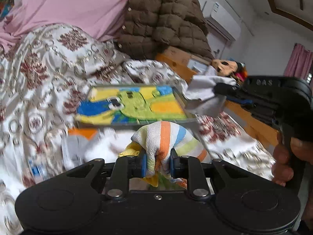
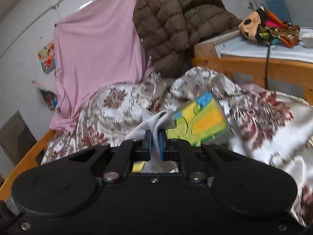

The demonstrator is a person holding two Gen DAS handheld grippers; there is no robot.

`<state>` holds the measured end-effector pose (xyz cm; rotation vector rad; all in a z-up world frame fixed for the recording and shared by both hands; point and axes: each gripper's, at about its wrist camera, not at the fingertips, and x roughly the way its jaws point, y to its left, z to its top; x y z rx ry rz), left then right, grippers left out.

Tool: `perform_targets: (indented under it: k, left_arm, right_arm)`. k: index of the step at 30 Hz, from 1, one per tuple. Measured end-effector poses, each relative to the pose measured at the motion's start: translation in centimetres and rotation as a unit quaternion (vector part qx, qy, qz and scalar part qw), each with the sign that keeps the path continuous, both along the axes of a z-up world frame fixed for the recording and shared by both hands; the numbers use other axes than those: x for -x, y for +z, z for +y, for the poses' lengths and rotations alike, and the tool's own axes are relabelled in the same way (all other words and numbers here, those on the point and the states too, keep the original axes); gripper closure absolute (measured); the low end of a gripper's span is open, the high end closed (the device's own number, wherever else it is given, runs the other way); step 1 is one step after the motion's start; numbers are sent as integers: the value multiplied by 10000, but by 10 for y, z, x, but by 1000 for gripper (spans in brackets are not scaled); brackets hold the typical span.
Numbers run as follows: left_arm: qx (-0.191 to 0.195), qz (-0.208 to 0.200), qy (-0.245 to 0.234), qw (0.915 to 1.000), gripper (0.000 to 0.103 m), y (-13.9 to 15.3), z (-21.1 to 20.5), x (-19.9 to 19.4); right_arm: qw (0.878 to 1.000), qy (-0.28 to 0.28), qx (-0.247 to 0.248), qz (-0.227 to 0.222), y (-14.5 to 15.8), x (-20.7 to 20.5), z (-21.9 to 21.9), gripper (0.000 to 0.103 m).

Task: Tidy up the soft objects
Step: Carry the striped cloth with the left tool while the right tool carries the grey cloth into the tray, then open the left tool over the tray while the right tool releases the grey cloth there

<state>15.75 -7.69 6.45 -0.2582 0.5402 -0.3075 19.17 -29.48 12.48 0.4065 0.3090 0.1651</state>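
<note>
My left gripper (image 1: 158, 163) is shut on a striped towel (image 1: 166, 139) with white, orange, blue and green bands, held above the bed. My right gripper (image 2: 155, 146) is shut on a pale grey cloth (image 2: 156, 123); in the left wrist view the same gripper (image 1: 221, 91) holds that grey cloth (image 1: 205, 92) at the right. A clear box (image 1: 176, 120) with a green, yellow and blue towel (image 1: 135, 103) folded inside lies on the floral bedspread (image 1: 45, 68). It also shows in the right wrist view (image 2: 203, 123), just beyond the grey cloth.
A pink sheet (image 2: 93, 45) and a brown quilted jacket (image 2: 176, 23) hang behind the bed. A wooden bed rail (image 2: 252, 66) runs at the right, with a plush toy (image 2: 252, 25) on a table beyond. White and grey cloths (image 1: 92, 146) lie below the box.
</note>
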Motion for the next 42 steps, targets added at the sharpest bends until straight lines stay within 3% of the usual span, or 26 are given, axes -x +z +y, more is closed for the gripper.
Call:
perform_targets:
  k: [3,10,20,26,35,42]
  left_arm:
    - [-56,-125,202,9997,80,11,4,-30]
    - [-187,-317,500,9981,80,24,2,-117]
    - [-459,3,347,9983,80,-17,-38,-220]
    - [-632,633,285,9956,79,-53,-53,-253]
    - [-899,1065,238,9900,79,-80,-56,-262]
    - [-1014,1403,235,9846,77,-89,-55,-269]
  right_arm:
    - [9996,-133,115,-216,-2,-32,-6,100]
    - [9987,-444,-218,-100,-33,-112,-38,100]
    - [9949,-666,-183,741,-108,-213,-58,100]
    - [9870,-875,-145,1337,-152,-244,-66,100]
    - [9703,-1003,140,2196,-218,-265,-64,100]
    - [9680,-993,153,2301,-246,-270,-57,100]
